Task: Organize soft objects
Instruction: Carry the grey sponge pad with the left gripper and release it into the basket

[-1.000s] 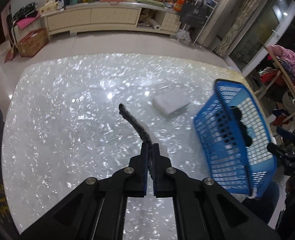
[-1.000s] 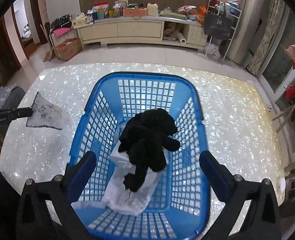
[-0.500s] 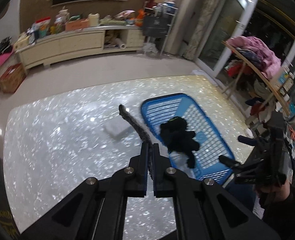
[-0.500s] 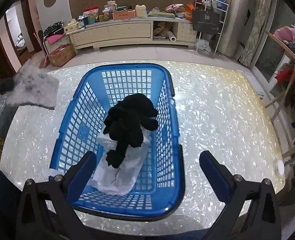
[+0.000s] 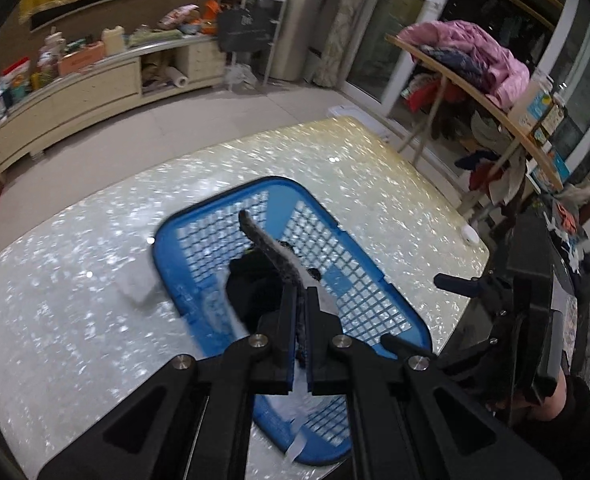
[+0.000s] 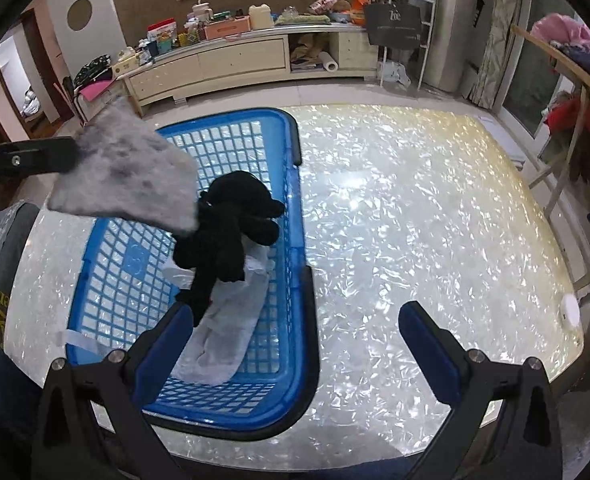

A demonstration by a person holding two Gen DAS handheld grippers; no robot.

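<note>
A grey cloth (image 6: 125,172) is held clamped in the closed left gripper (image 5: 302,300) above the blue basket (image 6: 295,152), at its ten o'clock side. The right gripper (image 6: 291,340) is held wide and empty. What seems a black plush toy (image 6: 231,224) is seen inside on a white cloth (image 6: 231,320).

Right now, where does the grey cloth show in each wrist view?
Left wrist: grey cloth seen edge-on at centre, rising from the shut left gripper, over the basket.
Right wrist: upper left, seen flat, above the basket's left side.
Shared landmark: the black plush in the basket.

Shimmering pearly table (image 6: 415,208) under blue basket (image 6: 295,320), white block (image 5: 137,286)
</note>
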